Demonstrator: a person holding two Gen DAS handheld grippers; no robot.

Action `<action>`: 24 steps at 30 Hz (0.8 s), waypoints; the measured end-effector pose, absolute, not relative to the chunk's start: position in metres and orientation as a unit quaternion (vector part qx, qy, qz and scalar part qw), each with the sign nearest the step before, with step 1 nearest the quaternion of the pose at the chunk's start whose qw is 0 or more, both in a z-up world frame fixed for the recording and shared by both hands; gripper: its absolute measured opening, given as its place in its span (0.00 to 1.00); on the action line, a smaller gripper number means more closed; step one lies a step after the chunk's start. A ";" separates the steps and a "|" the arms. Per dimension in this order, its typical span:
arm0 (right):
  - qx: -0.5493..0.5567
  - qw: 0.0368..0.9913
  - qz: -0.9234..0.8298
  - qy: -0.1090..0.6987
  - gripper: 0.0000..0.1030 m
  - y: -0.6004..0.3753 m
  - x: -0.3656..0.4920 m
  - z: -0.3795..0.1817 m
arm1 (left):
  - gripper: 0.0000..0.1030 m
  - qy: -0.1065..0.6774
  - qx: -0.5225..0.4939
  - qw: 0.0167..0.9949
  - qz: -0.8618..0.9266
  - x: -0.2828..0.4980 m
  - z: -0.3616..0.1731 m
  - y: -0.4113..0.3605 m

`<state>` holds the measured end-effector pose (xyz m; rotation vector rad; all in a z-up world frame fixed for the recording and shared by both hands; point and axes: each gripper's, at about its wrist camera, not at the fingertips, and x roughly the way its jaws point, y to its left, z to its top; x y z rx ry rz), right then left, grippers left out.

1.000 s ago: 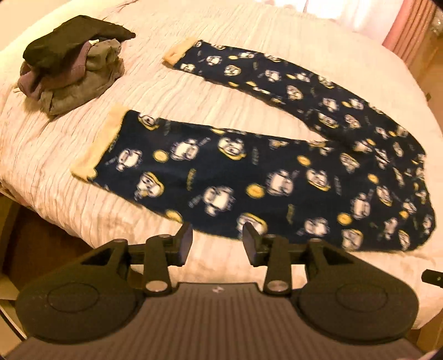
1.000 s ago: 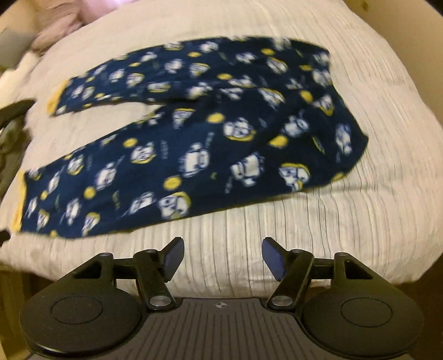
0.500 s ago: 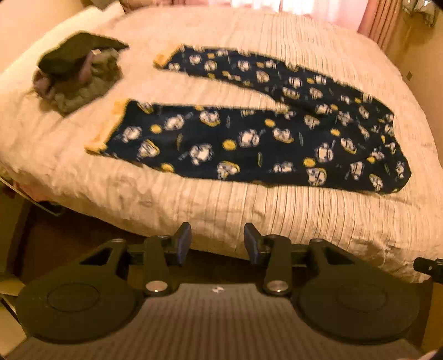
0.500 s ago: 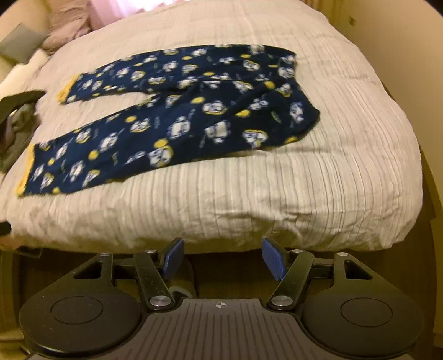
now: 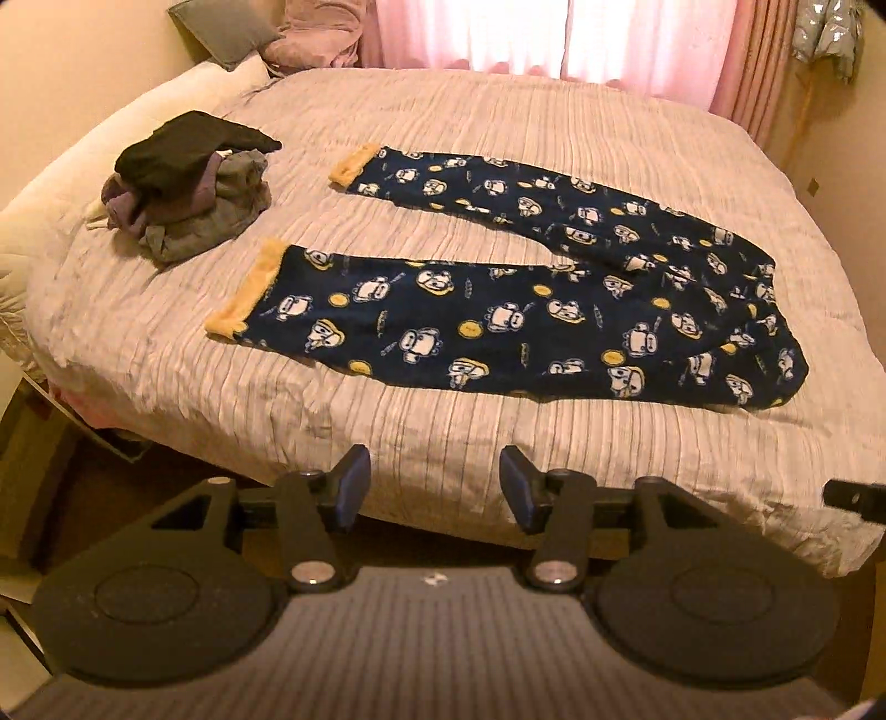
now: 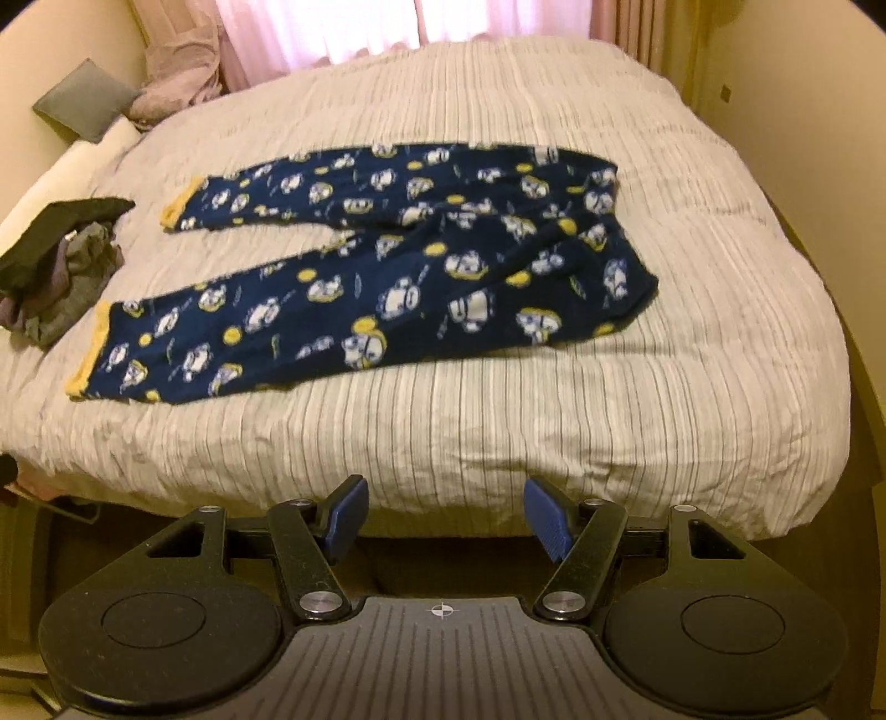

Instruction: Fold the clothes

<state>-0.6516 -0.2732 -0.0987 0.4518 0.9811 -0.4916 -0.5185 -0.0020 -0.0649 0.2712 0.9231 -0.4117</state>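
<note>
Bedroom, late light through pink curtains (image 5: 498, 33): a wide bed (image 5: 498, 111) under a ribbed pale cover fills both wrist views. At upper left of the left-wrist frame sits a heap of dark and grey clothes (image 5: 188, 188). To its right, across the middle of the frame, lie the navy patterned pyjama trousers (image 5: 498, 310), spread flat. Their long axis runs left to right across the picture; the two yellow cuffs (image 5: 243, 293) point left, toward the heap, and the waist lies at the right, the legs opening in a narrow V toward the cuffs.

Both tools hover off the near edge of the bed, well apart from the cloth. The left gripper (image 5: 434, 487), at bottom centre of its frame, has just been opening its jaws; they stand parted with nothing between them. It lines up below the near leg, closer to the cuff end. The right gripper (image 6: 443, 515) stands a little wider, also empty, and in its view the waist (image 6: 626, 232) lies up and to the right, so this hand looks the nearer to that end.

Folding has not yet begun, by the look of it; the likely first fold is lengthwise, leg over leg.
</note>
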 end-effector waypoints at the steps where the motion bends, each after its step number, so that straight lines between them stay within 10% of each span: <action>1: 0.211 0.831 -0.233 0.460 0.64 -0.273 -0.651 -0.097 | 0.46 0.440 0.130 0.867 -0.195 -0.518 -0.065 -0.001; 24: 0.179 0.837 -0.197 0.479 0.64 -0.260 -0.655 -0.100 | 0.48 0.460 0.120 0.862 -0.179 -0.547 -0.071 0.015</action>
